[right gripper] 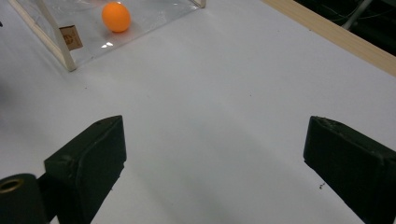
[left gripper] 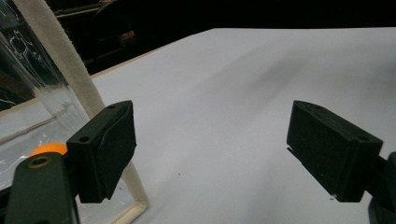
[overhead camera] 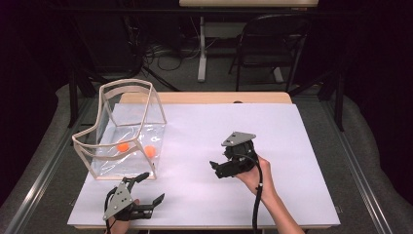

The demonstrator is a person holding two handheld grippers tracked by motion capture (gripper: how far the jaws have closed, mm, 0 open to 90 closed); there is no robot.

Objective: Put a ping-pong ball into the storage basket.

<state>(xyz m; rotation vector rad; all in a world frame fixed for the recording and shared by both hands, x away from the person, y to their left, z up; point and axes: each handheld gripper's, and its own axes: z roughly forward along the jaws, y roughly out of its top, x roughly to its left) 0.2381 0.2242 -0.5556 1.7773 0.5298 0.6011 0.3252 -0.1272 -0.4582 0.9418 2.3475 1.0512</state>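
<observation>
A clear plastic box with a beige frame stands on the left of the white sheet. Two orange balls lie on its floor. My left gripper rests at the table's front left, just in front of the box, open and with nothing between its fingers. In the left gripper view the box's beige corner post and one orange ball sit beside the left jaw. My right gripper hovers mid-table, pointing left toward the box, open and holding nothing. The right gripper view shows an orange ball behind the clear wall.
The table's wooden far edge shows past the white sheet. Behind the table are a black folding chair, a desk leg and cables on the floor. Metal rails run along both sides of the table.
</observation>
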